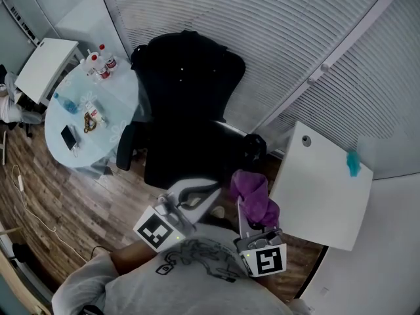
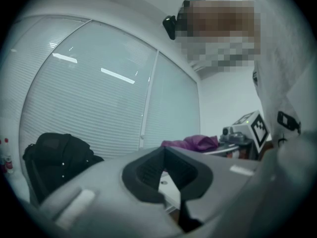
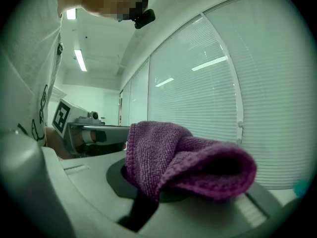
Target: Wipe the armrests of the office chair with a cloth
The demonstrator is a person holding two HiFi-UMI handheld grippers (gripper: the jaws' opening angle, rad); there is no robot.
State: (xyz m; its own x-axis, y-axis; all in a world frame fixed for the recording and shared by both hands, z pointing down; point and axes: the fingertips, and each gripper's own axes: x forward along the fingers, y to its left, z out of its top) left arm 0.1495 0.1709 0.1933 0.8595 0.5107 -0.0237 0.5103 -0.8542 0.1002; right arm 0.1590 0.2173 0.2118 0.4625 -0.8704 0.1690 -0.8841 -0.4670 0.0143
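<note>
Head view: the black chair [image 1: 187, 110] stands at the centre, its back toward 12 o'clock. One armrest [image 1: 126, 146] sits at 9 o'clock of the seat and the other armrest [image 1: 252, 148] at 3 o'clock. The purple cloth [image 1: 256, 195] hangs near the 3 o'clock armrest, apart from it, bunched over the tip of the right tool [image 1: 251, 216]. The left tool [image 1: 197, 195] points at the seat's front edge from 6 o'clock. A round table [image 1: 98, 120] lies at 9 o'clock and a white table [image 1: 321, 195] at 4 o'clock.

Left gripper view: the left tool's jaws meet at their tips with nothing between them. The chair is at 9 o'clock and the cloth at 2 o'clock, beyond the tips.

Right gripper view: the right tool is clamped on the cloth, pinching a fold low at 7 o'clock while the rest flops forward in a thick looped wad.

The cloth looks light, soft and limp, with a nubby weave that should grip rather than slide. Pinching it deep at a fold, as here, leaves a padded lobe free to press on an armrest. A hold near a corner would likely let it trail. The armrests look stiff, but the chair may swivel or roll under pressure, so the empty left tool could steady it.
</note>
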